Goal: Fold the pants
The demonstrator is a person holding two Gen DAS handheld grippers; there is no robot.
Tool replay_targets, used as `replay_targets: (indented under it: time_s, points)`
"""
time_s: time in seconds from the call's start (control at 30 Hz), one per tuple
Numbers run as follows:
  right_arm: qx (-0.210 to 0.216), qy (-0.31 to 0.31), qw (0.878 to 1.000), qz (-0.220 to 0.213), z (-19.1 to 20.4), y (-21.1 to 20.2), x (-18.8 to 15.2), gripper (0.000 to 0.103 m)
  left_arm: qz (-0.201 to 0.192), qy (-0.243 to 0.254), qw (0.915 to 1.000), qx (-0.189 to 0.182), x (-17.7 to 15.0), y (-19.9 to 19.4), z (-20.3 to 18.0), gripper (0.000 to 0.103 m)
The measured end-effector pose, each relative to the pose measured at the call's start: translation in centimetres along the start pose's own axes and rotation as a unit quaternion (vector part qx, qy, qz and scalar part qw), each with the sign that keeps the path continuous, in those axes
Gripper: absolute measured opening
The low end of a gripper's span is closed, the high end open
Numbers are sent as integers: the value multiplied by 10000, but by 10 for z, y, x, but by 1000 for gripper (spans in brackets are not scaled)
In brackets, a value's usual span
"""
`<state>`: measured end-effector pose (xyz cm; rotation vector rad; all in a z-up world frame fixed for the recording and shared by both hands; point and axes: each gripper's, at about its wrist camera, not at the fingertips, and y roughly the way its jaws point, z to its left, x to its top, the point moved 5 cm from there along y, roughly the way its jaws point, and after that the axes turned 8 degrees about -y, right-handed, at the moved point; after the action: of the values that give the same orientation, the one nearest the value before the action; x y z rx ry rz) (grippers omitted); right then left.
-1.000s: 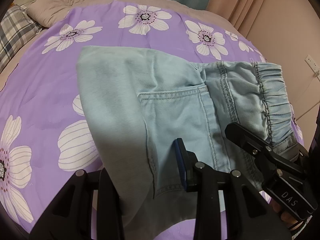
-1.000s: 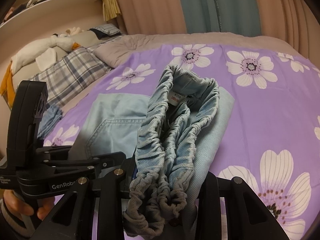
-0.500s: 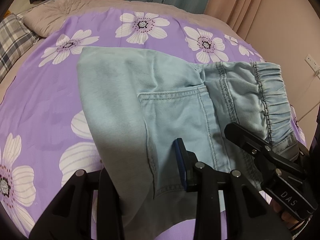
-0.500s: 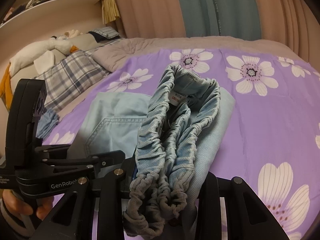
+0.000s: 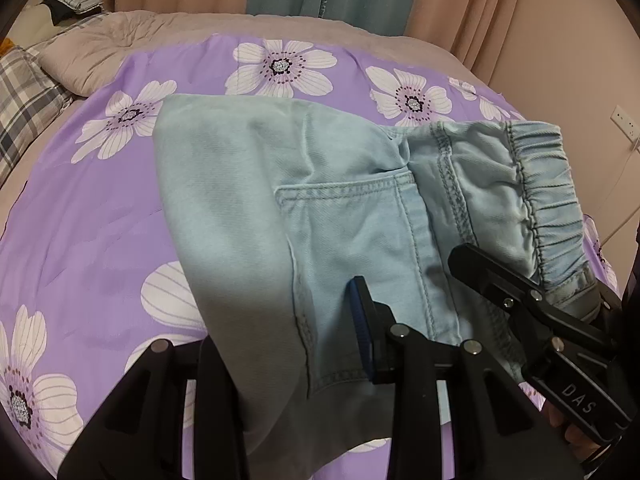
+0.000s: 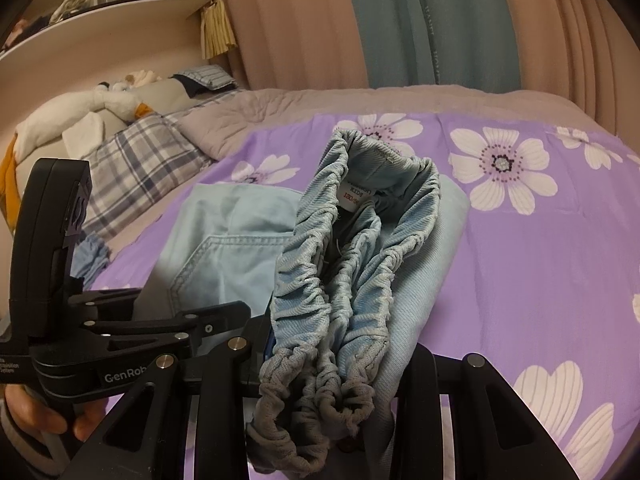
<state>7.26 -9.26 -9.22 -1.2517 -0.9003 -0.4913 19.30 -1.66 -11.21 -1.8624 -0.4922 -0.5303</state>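
Left hand-held gripper [image 5: 288, 344] clamps pants [image 5: 320, 208] edge; right hand-held gripper [image 6: 332, 400] clamps bunched waistband [image 6: 340, 280].

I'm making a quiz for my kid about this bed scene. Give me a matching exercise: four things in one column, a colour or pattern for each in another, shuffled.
Things:
1. pants
2. bedsheet
3. pillow
4. middle curtain

Looks:
A. grey-and-white plaid
B. teal
C. pale blue denim
D. purple with white flowers

Pairs: 1-C, 2-D, 3-A, 4-B
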Motion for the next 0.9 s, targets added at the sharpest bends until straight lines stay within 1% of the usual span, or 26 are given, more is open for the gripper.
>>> replay_targets:
  time_s: [0.53, 0.9]
  points:
    - [-23, -2, 10000, -44, -1, 4, 3, 36, -21, 31, 10000, 20, 13, 13, 3, 32]
    - [-26, -7, 10000, -39, -1, 4, 3, 36, -22, 42, 10000, 22, 12, 13, 3, 32]
